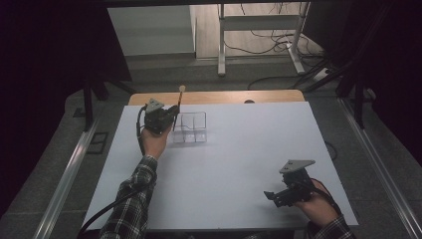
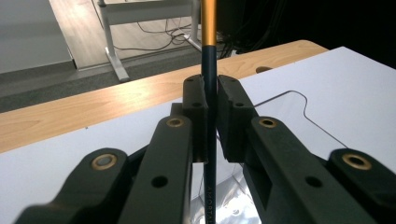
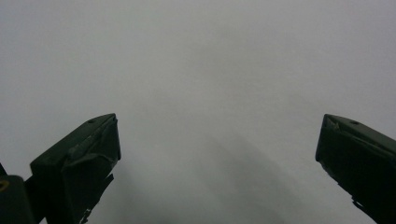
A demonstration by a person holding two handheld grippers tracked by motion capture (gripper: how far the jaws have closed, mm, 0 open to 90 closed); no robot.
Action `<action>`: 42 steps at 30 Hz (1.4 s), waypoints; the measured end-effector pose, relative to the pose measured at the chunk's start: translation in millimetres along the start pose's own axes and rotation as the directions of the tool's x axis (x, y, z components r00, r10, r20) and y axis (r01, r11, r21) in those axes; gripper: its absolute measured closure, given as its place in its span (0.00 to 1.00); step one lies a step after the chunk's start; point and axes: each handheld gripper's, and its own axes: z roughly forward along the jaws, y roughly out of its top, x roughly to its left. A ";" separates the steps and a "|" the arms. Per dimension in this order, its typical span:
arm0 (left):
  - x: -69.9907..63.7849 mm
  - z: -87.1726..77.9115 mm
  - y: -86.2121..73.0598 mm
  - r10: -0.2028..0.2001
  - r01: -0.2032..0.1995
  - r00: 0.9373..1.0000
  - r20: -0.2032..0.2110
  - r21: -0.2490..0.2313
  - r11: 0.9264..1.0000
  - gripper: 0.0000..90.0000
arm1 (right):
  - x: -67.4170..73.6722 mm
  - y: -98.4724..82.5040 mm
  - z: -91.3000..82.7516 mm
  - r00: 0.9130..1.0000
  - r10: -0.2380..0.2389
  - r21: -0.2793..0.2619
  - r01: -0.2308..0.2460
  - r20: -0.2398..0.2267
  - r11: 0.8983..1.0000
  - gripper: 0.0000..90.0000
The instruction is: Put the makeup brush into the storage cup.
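High view: I see my left tool [image 1: 171, 115] clamped on a thin dark stick with an orange upper part and pale round tip [image 1: 178, 105], held upright just beside a clear plastic divided box [image 1: 191, 128] to its right on the white worktop [image 1: 234, 164]. Well apart, my right tool [image 1: 273, 195] rests there, jaws spread wide.

A white work surface amid dim studio clutter

A white sheet [image 1: 239, 164] lies under both the left tongs [image 1: 175, 115] and the right tongs [image 1: 271, 196]. Beyond the left tongs runs a wooden table edge [image 1: 224, 97]. Farther back stand a white metal frame [image 1: 221, 45] and loose cables [image 1: 268, 42] on the floor. Black drapes [image 1: 45, 50] hang outside each tong.
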 end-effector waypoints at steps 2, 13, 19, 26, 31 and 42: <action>0.0 0.4 -1.5 0.004 -0.004 1.000 0.002 0.003 1.000 0.92 | 0.0 0.0 0.1 1.000 -0.001 0.000 0.001 -0.001 1.000 0.00; -1.5 3.9 -9.5 0.007 -0.008 1.000 0.004 0.025 1.000 0.92 | 0.1 -0.1 0.4 1.000 -0.003 0.002 0.003 -0.001 1.000 0.00; -3.3 2.5 -9.9 0.029 -0.029 0.999 -0.034 0.028 0.999 0.91 | 0.1 -0.1 0.5 1.000 -0.003 0.003 0.003 -0.002 1.000 0.00; -1.0 2.8 4.6 0.015 -0.010 0.998 -0.058 0.082 0.997 0.11 | -0.1 0.0 0.6 1.000 -0.006 0.003 0.006 -0.002 1.000 0.00; 4.2 5.8 4.9 0.015 -0.014 1.000 -0.004 0.146 0.989 0.00 | 0.3 0.1 0.7 1.000 -0.005 0.005 0.005 -0.002 1.000 0.00; 2.6 6.0 5.3 0.027 -0.030 0.999 0.022 0.164 0.986 0.00 | 0.2 0.2 0.8 1.000 -0.001 0.007 0.001 -0.002 1.000 0.00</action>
